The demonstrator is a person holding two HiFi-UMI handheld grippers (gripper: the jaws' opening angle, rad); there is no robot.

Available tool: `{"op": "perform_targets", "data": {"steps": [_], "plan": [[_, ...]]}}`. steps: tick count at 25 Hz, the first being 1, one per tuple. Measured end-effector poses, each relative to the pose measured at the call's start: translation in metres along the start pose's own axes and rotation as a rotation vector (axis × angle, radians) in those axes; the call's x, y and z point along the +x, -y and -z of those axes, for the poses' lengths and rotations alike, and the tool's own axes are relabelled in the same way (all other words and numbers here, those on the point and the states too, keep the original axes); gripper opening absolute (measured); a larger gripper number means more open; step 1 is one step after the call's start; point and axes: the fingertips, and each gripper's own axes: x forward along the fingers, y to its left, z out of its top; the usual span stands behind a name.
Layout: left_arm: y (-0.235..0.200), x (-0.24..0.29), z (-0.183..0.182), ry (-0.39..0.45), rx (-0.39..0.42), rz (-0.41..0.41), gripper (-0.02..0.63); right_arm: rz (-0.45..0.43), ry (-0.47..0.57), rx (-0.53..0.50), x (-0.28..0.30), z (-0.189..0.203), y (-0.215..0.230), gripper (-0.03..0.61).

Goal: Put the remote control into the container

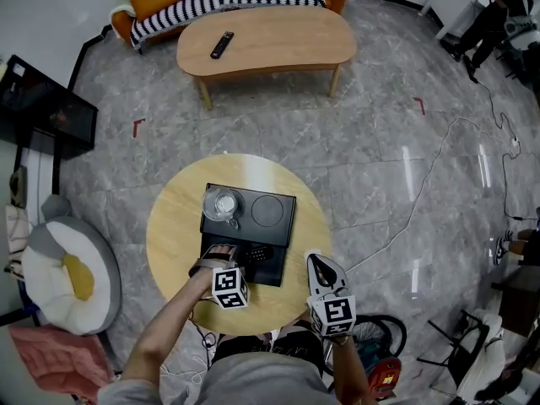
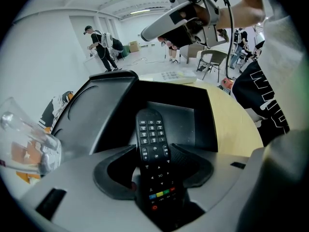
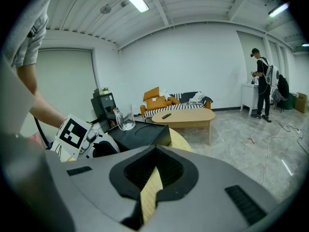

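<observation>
My left hand-held gripper (image 2: pixel 154 154) clamps the remote control (image 2: pixel 151 138) nose-down over the container (image 2: pixel 108 111) for release; right hand-held gripper (image 3: pixel 154 152) closed, idle.

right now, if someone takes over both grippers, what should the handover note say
Left gripper: shut on the remote, pointing it down into the container's open near compartment.
Right gripper: shut, empty, by the near right edge of the table, clear of the container.
Container: on the round table, with a glass jug on its far left recess.
Done: remote gripped and at the compartment.
Left: probably lower it in, open the jaws, withdraw. Whether the remote's tip already touches the bottom can't be told.
</observation>
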Motion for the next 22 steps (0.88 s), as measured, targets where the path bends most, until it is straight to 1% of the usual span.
{"op": "perform_targets", "data": {"steps": [5,13,19,22], "plan": [[-0.002,-0.002,0.000,-0.015,0.001,-0.024,0.221,-0.004,0.000,0.001,-0.001,0.000,-0.002,0.008],[-0.002,-0.004,0.000,-0.027,0.002,-0.031,0.221,-0.010,0.005,0.002,-0.004,-0.001,-0.001,0.008],[-0.014,-0.017,-0.006,0.014,-0.087,-0.095,0.221,-0.014,0.011,-0.005,-0.006,-0.004,-0.002,0.008],[-0.018,-0.026,-0.009,0.028,-0.116,-0.115,0.221,-0.015,0.018,-0.007,-0.008,-0.006,-0.003,0.008]]}}
